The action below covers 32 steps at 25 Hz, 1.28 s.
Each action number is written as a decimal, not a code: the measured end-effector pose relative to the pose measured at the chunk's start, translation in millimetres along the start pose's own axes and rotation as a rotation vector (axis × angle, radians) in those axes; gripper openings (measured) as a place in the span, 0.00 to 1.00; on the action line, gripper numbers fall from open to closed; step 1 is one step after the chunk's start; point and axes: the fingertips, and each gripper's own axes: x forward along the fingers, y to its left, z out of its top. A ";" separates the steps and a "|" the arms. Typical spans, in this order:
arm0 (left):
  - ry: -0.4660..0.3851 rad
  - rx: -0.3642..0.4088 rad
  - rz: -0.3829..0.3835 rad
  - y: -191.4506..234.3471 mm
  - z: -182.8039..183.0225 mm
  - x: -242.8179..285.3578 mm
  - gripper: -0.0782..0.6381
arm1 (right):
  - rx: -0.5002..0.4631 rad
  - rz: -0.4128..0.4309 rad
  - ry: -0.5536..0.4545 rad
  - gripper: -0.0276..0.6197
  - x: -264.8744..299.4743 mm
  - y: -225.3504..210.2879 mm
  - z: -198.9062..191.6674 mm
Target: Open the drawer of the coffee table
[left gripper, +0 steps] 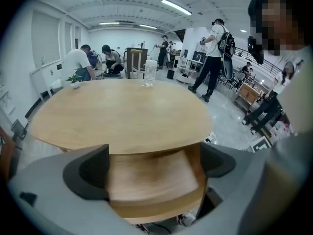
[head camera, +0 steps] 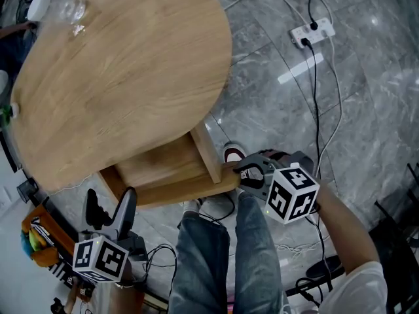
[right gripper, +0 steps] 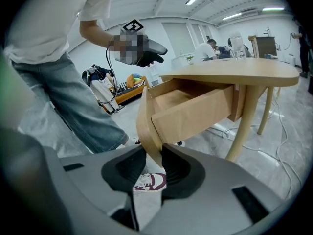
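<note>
My right tongs pinch the open drawer by its front; my left tongs hang spread, empty.

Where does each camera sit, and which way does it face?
Head view: on the person's head, looking steeply down at the coffee table, open drawer, left gripper, right gripper and the person's jeans.
Left gripper view: on the left gripper, jaws apart, facing the drawer and coffee table; a white-shirted person at right.
Right gripper view: on the right gripper, shut on the drawer's front edge, looking along its side; jeans and left gripper show.
All three share the drawer.
</note>
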 end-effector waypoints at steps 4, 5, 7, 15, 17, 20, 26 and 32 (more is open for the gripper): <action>0.000 -0.001 0.000 0.9 -2.3 -1.6 0.91 | 0.010 0.007 0.019 0.20 1.0 7.4 -8.4; -0.002 -0.002 0.002 1.3 -2.5 -2.3 0.91 | 0.011 0.012 0.024 0.20 1.3 9.5 -10.1; -0.005 -0.004 0.004 2.6 -2.6 -2.7 0.91 | 0.012 0.022 0.033 0.20 2.8 14.1 -13.3; -0.006 -0.013 0.005 7.3 -6.9 -4.9 0.91 | 0.029 0.036 0.047 0.21 9.1 19.0 -21.0; -0.005 -0.022 0.009 10.9 -9.5 -6.7 0.91 | 0.032 0.036 0.055 0.22 10.6 19.7 -22.4; -0.009 -0.019 0.001 15.1 -10.7 -7.6 0.91 | 0.018 0.047 0.082 0.22 14.2 20.4 -26.4; -0.010 -0.025 -0.003 16.2 -12.3 -8.0 0.91 | 0.014 0.050 0.115 0.23 19.4 18.1 -34.6; -0.017 -0.017 0.007 23.6 -19.9 -15.3 0.91 | 0.015 0.051 0.163 0.25 30.4 17.6 -46.3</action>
